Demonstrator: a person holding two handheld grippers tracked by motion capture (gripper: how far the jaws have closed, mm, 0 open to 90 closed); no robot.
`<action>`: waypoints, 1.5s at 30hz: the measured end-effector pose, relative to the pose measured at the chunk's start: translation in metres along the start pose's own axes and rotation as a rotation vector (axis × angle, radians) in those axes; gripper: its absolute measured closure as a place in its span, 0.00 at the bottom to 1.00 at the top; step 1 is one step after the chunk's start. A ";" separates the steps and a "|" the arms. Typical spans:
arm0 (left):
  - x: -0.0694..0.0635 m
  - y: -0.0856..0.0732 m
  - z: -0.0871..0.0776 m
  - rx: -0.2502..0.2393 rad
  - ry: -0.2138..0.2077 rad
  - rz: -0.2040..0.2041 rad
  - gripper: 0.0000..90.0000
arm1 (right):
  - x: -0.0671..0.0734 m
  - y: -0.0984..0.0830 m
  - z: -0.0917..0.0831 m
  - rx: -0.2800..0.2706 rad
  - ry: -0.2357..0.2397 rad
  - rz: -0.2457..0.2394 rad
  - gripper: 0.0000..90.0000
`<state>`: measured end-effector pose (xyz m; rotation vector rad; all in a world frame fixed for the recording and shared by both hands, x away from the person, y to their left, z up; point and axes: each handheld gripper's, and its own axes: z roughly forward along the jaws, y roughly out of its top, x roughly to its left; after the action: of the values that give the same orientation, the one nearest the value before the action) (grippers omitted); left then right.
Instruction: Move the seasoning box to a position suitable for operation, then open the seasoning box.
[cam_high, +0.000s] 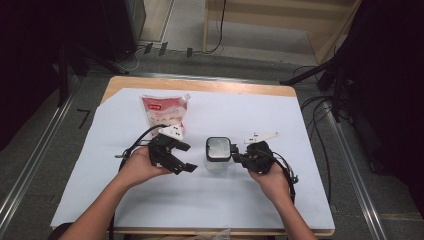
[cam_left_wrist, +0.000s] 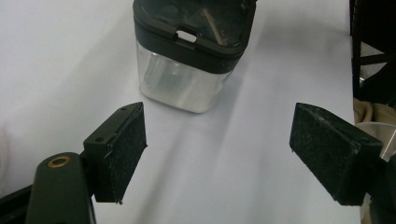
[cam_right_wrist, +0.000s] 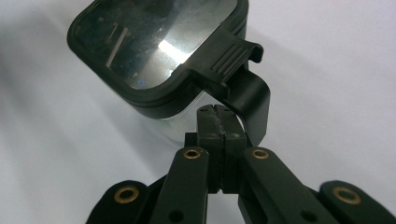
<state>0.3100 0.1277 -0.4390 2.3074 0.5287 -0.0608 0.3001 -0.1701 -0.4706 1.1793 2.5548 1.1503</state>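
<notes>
clear container (cam_high: 218, 155) w/ black lid sits mid-table on the white sheet (cam_high: 210, 200), between both tools. right gripper (cam_right_wrist: 215, 114) is closed, tips right under the lid's latch handle (cam_right_wrist: 243, 88); can't tell if it's pinching the handle. left gripper (cam_left_wrist: 217, 149) gapes wide, nothing in it, container just ahead. best approach imo: steady the body w/ left, then lift the latch slowly. contents unreadable thru glare; pouch (cam_high: 164, 112) print too small.

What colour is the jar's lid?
Black, with a glossy clear top; the lid shows best in the right gripper view.

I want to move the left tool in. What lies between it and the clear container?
Nothing: in the left gripper view, bare white sheet runs from the open left tool to the container.
</notes>
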 end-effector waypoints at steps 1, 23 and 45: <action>0.000 0.001 0.001 0.002 -0.001 0.000 0.22 | -0.001 0.000 -0.001 0.002 0.017 0.001 1.00; 0.015 0.035 0.029 -0.042 -0.060 0.049 0.18 | -0.019 0.007 -0.022 -0.023 -0.008 0.077 1.00; 0.017 0.036 0.056 -0.014 -0.016 0.094 0.15 | -0.030 0.008 -0.003 0.005 -0.002 0.130 1.00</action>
<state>0.3456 0.0728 -0.4583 2.3127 0.4106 -0.0294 0.3249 -0.1893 -0.4688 1.3651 2.5132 1.1690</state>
